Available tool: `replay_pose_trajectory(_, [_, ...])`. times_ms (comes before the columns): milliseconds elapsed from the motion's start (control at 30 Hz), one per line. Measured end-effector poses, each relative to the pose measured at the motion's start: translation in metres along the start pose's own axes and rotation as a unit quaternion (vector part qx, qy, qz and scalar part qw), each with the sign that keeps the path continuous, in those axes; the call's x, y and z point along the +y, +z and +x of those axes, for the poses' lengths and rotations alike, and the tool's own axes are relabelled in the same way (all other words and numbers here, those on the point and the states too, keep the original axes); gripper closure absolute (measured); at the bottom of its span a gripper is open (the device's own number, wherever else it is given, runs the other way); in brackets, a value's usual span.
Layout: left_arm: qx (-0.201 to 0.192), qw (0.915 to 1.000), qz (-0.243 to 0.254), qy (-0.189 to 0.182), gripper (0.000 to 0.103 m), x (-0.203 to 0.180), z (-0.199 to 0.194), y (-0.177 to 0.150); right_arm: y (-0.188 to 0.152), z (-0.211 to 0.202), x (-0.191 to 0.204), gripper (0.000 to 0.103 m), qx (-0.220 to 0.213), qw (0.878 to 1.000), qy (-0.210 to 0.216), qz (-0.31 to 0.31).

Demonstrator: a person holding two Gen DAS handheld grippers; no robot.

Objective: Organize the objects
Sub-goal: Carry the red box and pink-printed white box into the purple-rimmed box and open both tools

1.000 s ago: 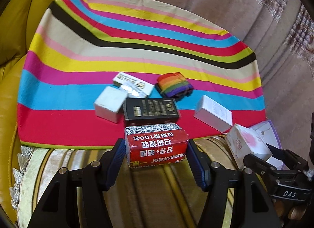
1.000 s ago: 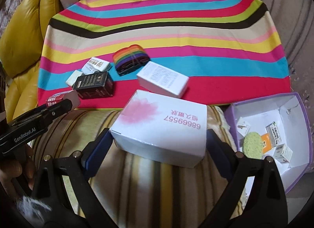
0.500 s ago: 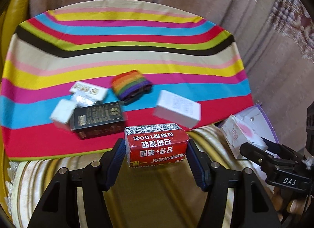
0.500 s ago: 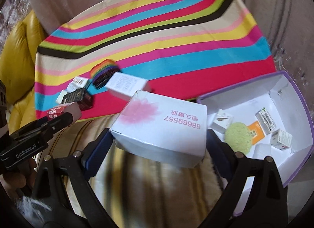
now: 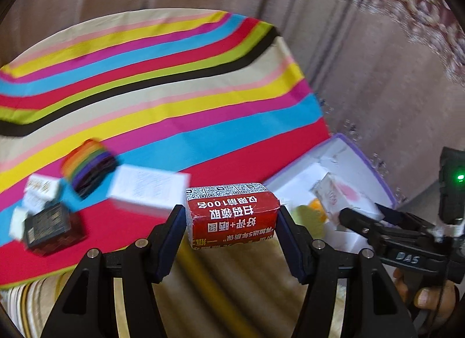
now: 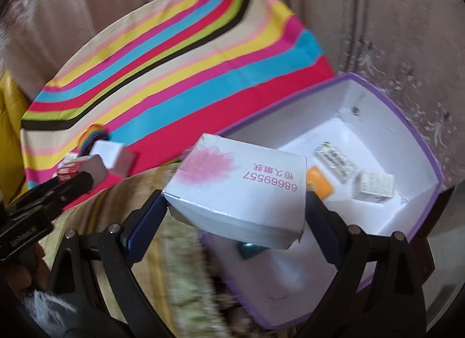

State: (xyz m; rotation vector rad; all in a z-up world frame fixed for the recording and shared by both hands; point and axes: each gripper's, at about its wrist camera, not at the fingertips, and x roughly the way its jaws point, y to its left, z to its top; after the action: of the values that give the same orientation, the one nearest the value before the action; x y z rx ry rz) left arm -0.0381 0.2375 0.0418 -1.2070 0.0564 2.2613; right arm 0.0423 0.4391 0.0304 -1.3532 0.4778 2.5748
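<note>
Above the sofa seat, the right gripper point(image 6: 235, 213) is clamping the white box point(image 6: 238, 187) over the purple bin point(image 6: 418, 134), and the left gripper point(image 5: 231, 221) is squeezing the red box point(image 5: 232, 211). Some small boxes are already lying inside; four or five items are waiting on the striped cloth point(image 5: 174, 99).

Sofa seat point(image 5: 221, 285), striped cloth point(image 5: 174, 99), purple-edged box point(image 6: 418, 140)

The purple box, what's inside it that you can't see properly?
- Right wrist view: the white box in the right gripper hides the near floor of the purple box; a teal thing peeks from under it, unidentifiable.
- Left wrist view: the purple box is mostly behind the right gripper, and blurred.
- Print on the small packets is too small to read.
</note>
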Motion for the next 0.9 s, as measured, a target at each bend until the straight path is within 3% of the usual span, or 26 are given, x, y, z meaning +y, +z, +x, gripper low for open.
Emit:
replay_pose_trajectory(233, [0.027,0.9977,0.026,-0.057,0.04,-0.049,0.039,0.02,0.006,0.008,-0.056,0.008,-0.004,0.998,-0.049,0.048])
replay_pose_trajectory(467, [0.043,0.9946,0.02,-0.092,0.04,-0.081,0.07,0.036,0.018,0.014,-0.094,0.008,-0.012,0.994,-0.079,0.076])
replay_pose_trajectory(700, [0.045,0.9908,-0.004,-0.127,0.037,-0.102,0.098,0.053,0.03,0.025,-0.108,0.008,-0.021,0.994,-0.081,0.076])
replay_pose_trajectory(900, [0.049,0.9898,-0.021,-0.132,0.031,-0.103,0.111,0.057,0.032,0.032,-0.11,0.007,-0.018,0.994,-0.079,0.067])
